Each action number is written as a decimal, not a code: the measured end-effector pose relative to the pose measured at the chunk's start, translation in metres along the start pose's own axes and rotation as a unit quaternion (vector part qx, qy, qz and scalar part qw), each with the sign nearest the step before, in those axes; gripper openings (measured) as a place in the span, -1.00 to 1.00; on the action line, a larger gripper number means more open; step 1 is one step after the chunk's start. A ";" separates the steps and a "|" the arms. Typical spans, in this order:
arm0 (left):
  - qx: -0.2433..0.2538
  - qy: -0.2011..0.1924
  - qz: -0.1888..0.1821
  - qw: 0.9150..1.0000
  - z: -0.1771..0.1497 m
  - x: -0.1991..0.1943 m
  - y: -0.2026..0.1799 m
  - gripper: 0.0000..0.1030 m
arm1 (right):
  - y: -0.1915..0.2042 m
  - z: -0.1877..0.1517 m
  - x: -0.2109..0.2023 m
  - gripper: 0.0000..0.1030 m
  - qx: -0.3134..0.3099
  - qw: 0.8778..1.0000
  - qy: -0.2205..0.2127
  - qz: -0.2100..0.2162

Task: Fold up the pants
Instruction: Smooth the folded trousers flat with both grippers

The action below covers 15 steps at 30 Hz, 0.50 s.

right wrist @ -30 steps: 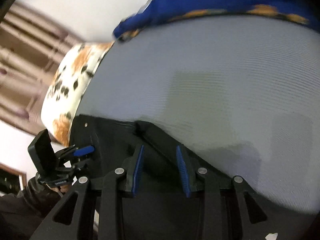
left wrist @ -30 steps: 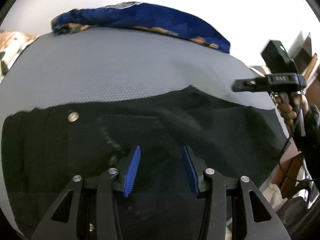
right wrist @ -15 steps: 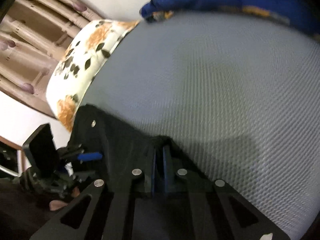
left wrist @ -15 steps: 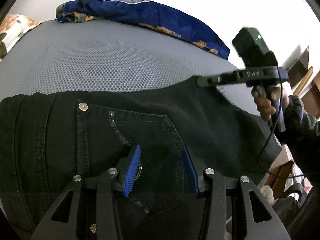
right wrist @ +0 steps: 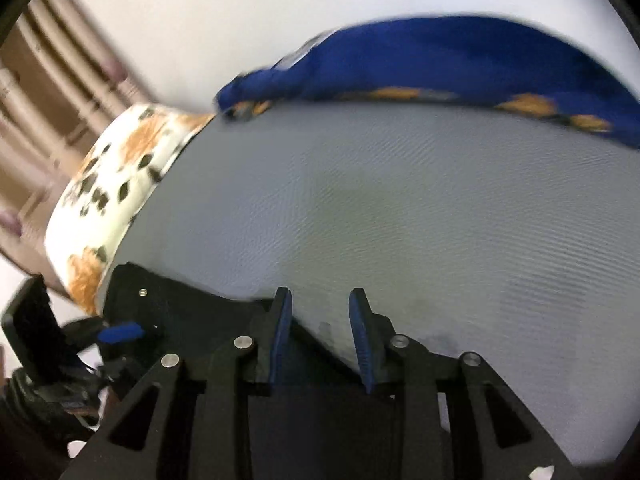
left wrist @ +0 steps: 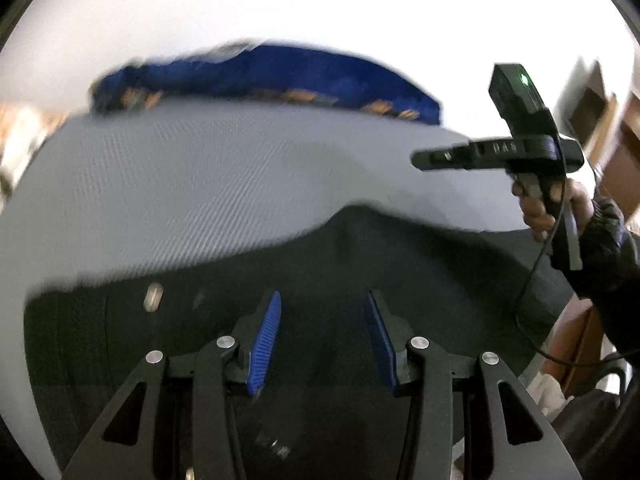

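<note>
The black pants (left wrist: 320, 280) are spread along the near edge of a grey mesh-textured mattress (left wrist: 200, 168), with a metal rivet (left wrist: 153, 297) seen near their left end. The left gripper (left wrist: 324, 336) is held above the dark fabric, its blue-padded fingers (left wrist: 264, 344) set wide apart with nothing between them. The right gripper (right wrist: 320, 336) is likewise parted and empty, poised over the pants' far edge (right wrist: 192, 312) where the grey surface begins. A blue patterned cloth (right wrist: 460, 64) is bunched along the mattress's far edge, and a white floral cushion (right wrist: 116, 184) is set at its left edge.
</note>
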<state>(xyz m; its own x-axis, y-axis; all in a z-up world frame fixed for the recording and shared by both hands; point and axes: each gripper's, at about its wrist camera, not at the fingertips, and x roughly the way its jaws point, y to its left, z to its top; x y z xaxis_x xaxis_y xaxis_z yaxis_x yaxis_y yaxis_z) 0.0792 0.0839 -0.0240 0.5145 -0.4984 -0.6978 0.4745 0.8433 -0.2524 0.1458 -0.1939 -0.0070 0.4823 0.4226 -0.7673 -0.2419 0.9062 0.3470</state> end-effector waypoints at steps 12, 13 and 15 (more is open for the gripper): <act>0.030 0.050 -0.061 0.996 0.049 0.106 -0.044 -0.12 | -0.088 -0.101 -0.047 -0.44 0.114 0.990 0.013 -0.077; 0.027 0.056 -0.054 0.997 0.047 0.112 -0.043 -0.12 | -0.092 -0.105 -0.045 -0.44 0.115 0.989 0.013 -0.089; 0.019 0.071 -0.048 0.996 0.044 0.123 -0.037 -0.13 | -0.106 -0.115 -0.046 -0.53 0.120 0.985 0.010 -0.121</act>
<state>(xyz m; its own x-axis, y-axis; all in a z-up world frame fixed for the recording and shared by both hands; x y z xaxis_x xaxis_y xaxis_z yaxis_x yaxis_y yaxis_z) 0.1563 -0.0172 -0.0712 0.3610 -0.5399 -0.7603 0.5444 0.7840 -0.2983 0.0523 -0.3117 -0.0712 0.4834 0.1950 -0.8534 0.0855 0.9597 0.2677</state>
